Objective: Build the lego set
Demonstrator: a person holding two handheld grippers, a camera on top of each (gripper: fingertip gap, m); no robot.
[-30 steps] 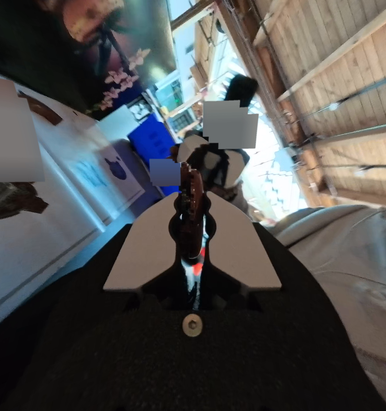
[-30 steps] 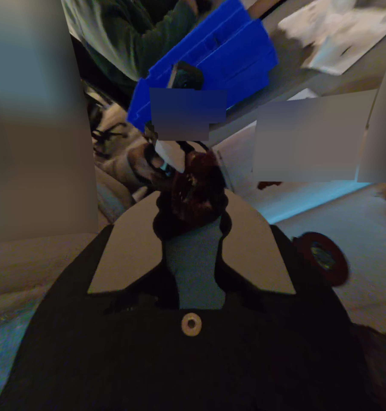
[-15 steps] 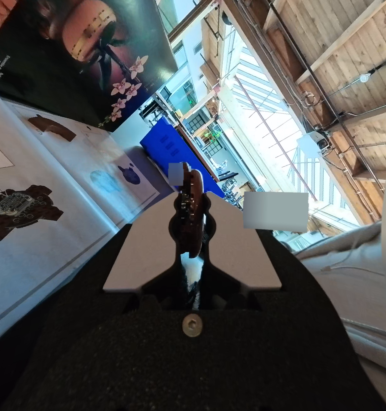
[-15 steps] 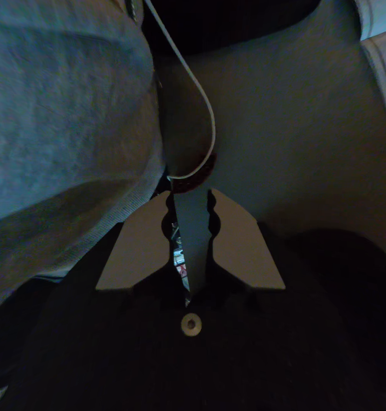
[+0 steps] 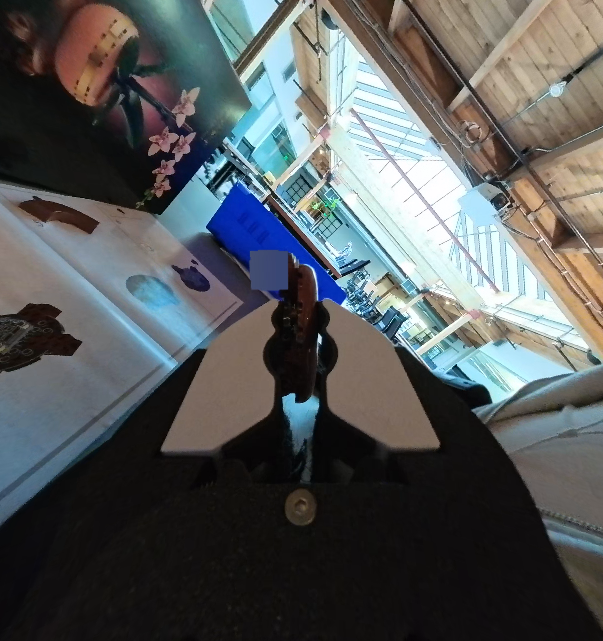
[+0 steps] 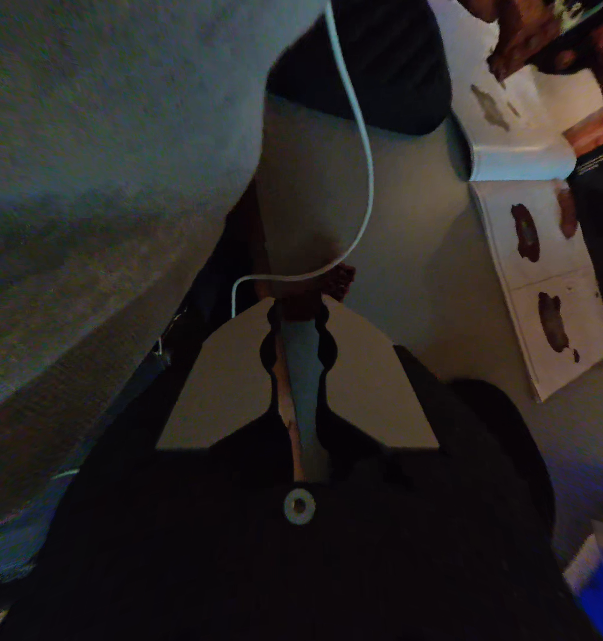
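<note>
Timber ceiling (image 5: 501,86) and an open instruction booklet (image 5: 67,312) lie behind the left hand-held gripper (image 5: 300,305); its jaws are nearly closed, pads pressing a brown brick assembly (image 5: 301,333) edge-on; keep that clamp steady. The right hand-held gripper (image 6: 300,305) pinches a reddish-brown piece (image 6: 301,307) at its tips; a white cable (image 6: 359,156) crosses close, so avoid snagging.

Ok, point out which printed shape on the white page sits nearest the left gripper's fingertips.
The small dark blue shape, at the page's far corner. The pale blue shape beside it and both brown shapes lie farther off.
</note>
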